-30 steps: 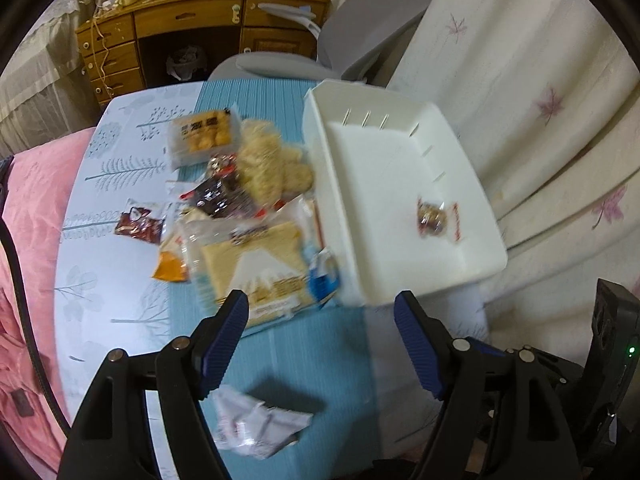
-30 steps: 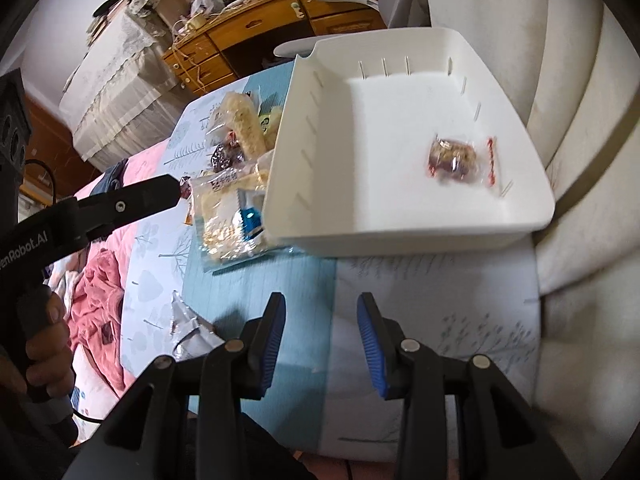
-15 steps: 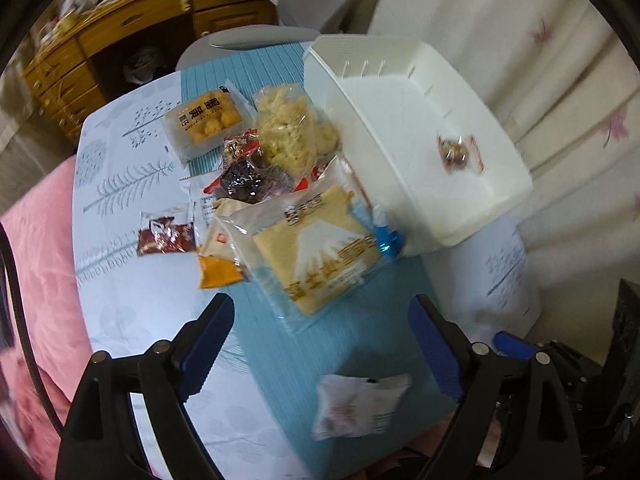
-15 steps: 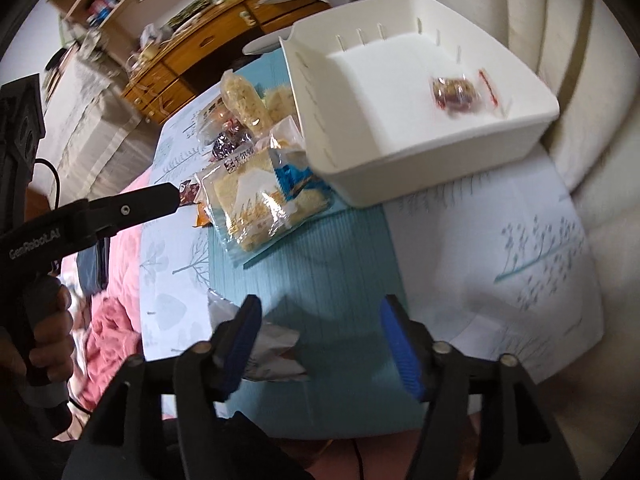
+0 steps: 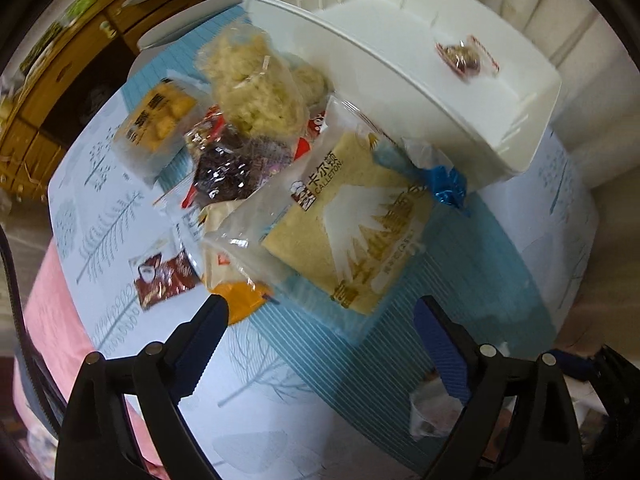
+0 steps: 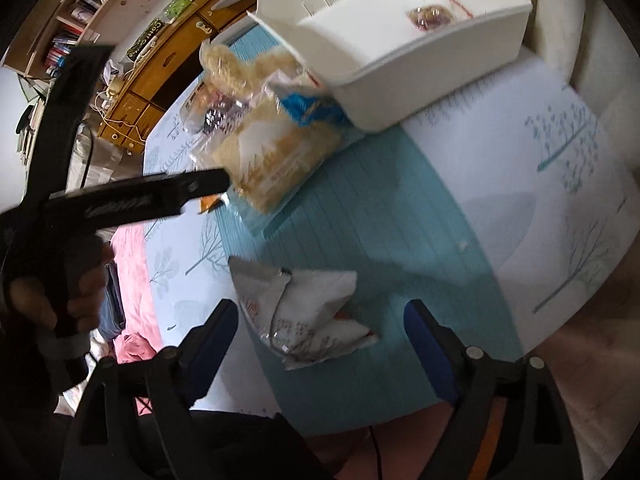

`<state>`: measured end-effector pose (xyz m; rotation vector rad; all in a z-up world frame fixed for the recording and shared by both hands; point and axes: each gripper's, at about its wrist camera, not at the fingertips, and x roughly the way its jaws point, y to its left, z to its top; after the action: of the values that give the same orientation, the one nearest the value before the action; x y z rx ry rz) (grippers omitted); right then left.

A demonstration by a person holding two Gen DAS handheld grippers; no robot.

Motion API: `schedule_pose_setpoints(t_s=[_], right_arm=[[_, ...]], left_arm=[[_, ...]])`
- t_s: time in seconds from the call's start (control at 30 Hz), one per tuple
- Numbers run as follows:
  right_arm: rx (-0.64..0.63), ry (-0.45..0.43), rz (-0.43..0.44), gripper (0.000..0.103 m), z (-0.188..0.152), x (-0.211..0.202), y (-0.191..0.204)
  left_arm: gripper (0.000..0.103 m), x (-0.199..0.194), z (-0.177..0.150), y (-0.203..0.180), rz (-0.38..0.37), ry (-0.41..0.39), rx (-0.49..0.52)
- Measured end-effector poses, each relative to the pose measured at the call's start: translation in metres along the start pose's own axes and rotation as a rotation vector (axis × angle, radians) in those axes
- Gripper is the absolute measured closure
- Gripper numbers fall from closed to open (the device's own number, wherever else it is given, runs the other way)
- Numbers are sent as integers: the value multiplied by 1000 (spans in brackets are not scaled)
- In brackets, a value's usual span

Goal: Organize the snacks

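A white bin (image 5: 404, 64) stands at the table's far right and holds one small clear-wrapped snack (image 5: 460, 54). Against its left wall lies a heap of snacks, topped by a large cake bag with a mountain print (image 5: 352, 220). My left gripper (image 5: 320, 328) hovers just in front of that bag, jaws still opening, nothing between them. A crumpled white wrapper (image 6: 304, 316) lies on the blue mat. My right gripper (image 6: 320, 332) is low over it, jaws opening, the wrapper lying between the fingertips with the pads apart from it.
The heap also has a pale noodle-like pack (image 5: 252, 84), a yellow pastry box (image 5: 160, 124), a dark shiny packet (image 5: 228, 168), a brown sachet (image 5: 164, 280) and an orange pack (image 5: 240, 304). Wooden drawers (image 6: 160, 76) stand beyond the table. A curtain hangs on the right.
Both grippers have opened wider and dropped toward the table. The left closed in on the snack heap while rolling. The right swung from the bin over to the crumpled white wrapper.
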<state>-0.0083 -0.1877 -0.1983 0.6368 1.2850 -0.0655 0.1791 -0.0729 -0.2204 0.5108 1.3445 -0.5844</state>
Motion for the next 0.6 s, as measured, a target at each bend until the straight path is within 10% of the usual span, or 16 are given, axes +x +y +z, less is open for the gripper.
schedule_pose_setpoints(t_s=[0.6], right_arm=[[-38, 15, -47, 14, -22, 47, 22]], left_arm=[[1, 60, 19, -53, 205, 53, 247]])
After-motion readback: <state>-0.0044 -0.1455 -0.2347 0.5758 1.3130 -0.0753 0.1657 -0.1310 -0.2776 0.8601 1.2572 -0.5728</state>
